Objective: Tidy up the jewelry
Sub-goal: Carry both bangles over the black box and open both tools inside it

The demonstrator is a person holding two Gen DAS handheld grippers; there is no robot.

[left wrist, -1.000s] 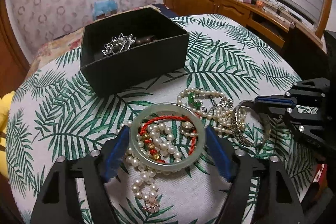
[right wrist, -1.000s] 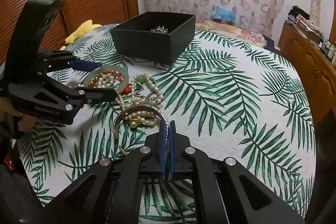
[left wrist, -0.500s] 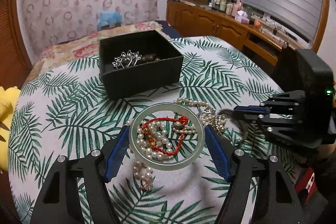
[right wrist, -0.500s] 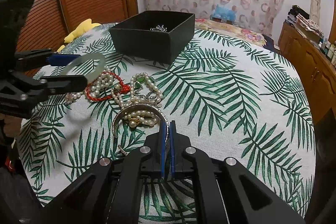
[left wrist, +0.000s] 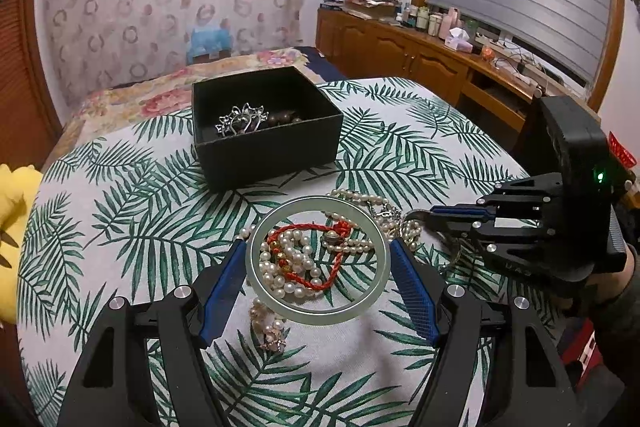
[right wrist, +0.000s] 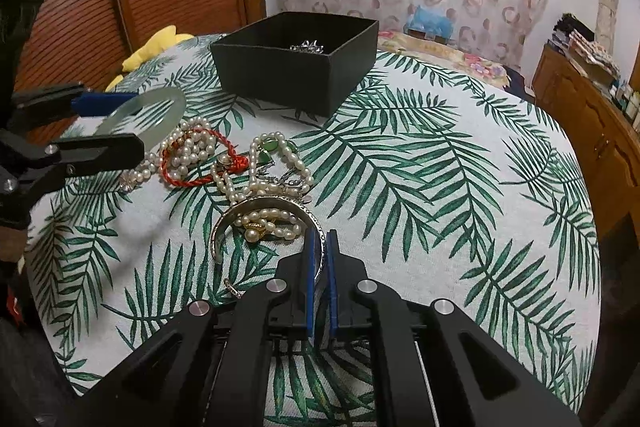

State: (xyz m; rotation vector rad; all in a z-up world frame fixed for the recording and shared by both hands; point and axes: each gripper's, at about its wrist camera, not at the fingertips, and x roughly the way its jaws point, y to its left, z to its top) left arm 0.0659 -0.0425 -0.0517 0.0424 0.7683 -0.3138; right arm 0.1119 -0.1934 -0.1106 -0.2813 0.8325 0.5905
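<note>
The left gripper (left wrist: 318, 263) grips the jade bangle (left wrist: 318, 259) above the pile; the right gripper (right wrist: 319, 259) pinches the silver cuff (right wrist: 264, 217) on the table. That smooth bangle could slip before reaching the box (left wrist: 264, 147)

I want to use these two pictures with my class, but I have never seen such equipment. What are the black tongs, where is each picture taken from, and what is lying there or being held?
No robot here: a person holds a hand-operated gripper in each hand, each with a camera looking along its two blue-padded fingers.

The left camera's picture shows the left gripper holding a pale green bangle lifted above the pile. The right gripper shows at that picture's right edge.

The right camera's picture shows the right gripper closed on the rim of a silver bangle lying on the table.

On the palm-leaf tablecloth lie tangled pearl strings and a red cord bracelet. Behind stands an open black box with a silver ornament inside.
</note>
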